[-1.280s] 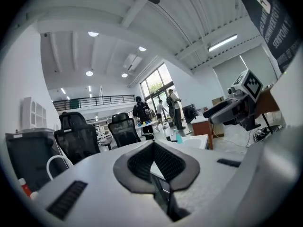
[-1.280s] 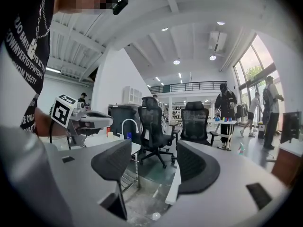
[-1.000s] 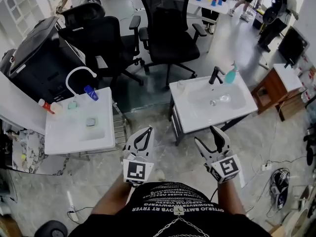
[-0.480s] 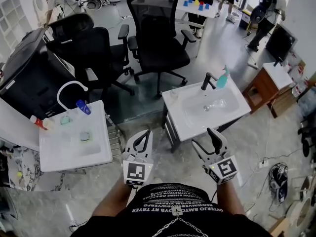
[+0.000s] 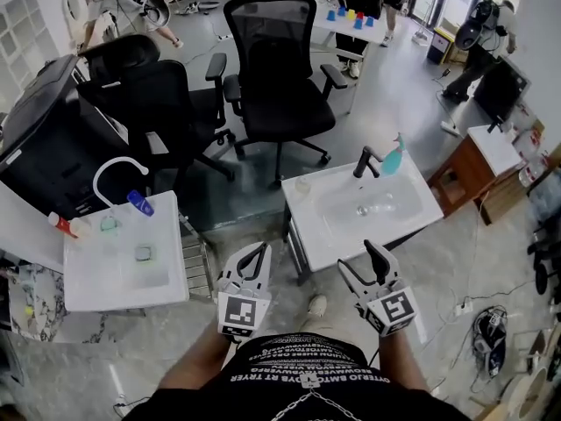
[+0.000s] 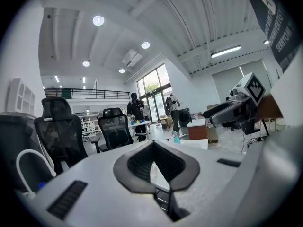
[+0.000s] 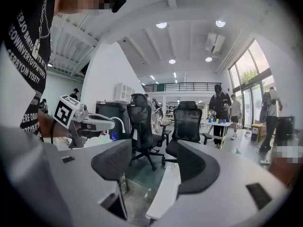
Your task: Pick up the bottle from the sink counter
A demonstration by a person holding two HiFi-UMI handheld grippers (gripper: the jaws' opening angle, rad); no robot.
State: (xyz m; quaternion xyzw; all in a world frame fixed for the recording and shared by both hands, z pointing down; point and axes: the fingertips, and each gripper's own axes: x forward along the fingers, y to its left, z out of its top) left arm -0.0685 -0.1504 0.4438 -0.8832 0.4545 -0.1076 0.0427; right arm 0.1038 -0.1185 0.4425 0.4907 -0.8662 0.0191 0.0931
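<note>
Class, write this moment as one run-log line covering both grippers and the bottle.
phase: pre-grasp | left gripper: shut, empty | right gripper: open, empty | teal bottle: upright beside faucet, untouched

The clear thing [image 5: 377,207] in the sink basin [image 5: 340,216] is too faint for me to name; my right claw [image 7: 156,161] hides most of that tabletop [image 7: 164,195].

ahead of me the white sink counter [image 5: 326,235] carries a black tap [image 5: 364,160] at its back edge, a teal bottle [image 5: 394,157] just beside the tap toward the back right corner, and a clear bottle [image 5: 375,207] lying in its basin. off to my left, a second sink counter [image 5: 96,279] holds a blue bottle [image 5: 138,203] near its back edge.
</note>
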